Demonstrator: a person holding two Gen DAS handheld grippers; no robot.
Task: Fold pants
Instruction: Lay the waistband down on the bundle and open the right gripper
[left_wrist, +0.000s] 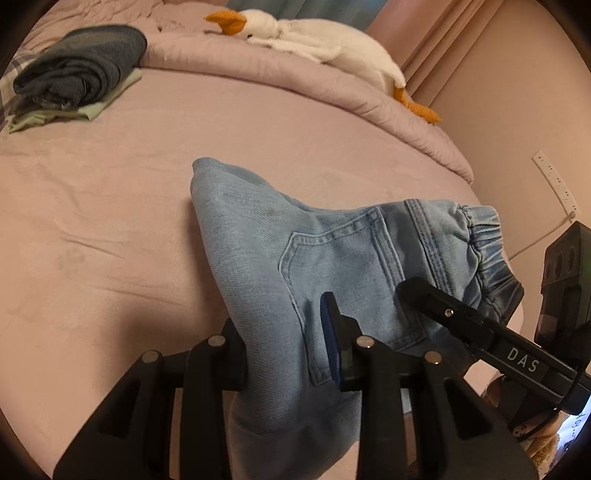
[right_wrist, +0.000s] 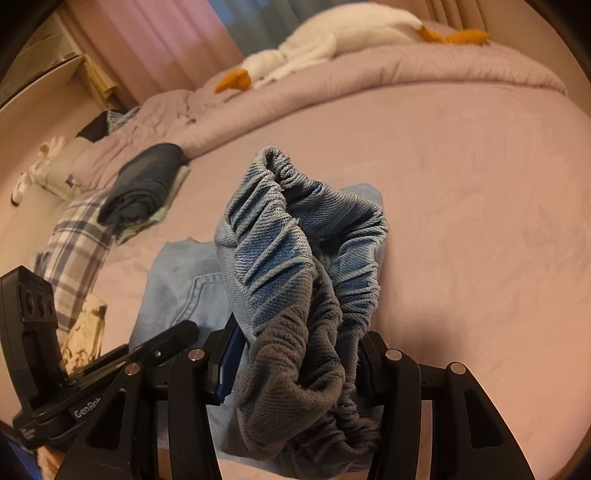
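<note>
Light blue denim pants (left_wrist: 258, 229) hang lifted over the pink bed sheet (left_wrist: 110, 206), back pocket (left_wrist: 343, 266) facing the left wrist camera. My left gripper (left_wrist: 284, 332) is shut on the denim below the pocket, and the fabric covers its left finger. In the right wrist view my right gripper (right_wrist: 299, 354) is shut on the bunched elastic waistband (right_wrist: 295, 236), which fills the gap between its fingers. The two grippers are close together: the right gripper (left_wrist: 443, 314) shows by the waistband (left_wrist: 487, 240), and the left gripper (right_wrist: 162, 343) shows at lower left.
A folded dark blue garment (left_wrist: 81, 70) lies on a pale green one at the far left of the bed. A white goose plush (left_wrist: 314, 37) rests on the rolled duvet (left_wrist: 258, 70) at the back. Plaid fabric (right_wrist: 77, 240) lies nearby. The bed's edge and a wall lie to the right.
</note>
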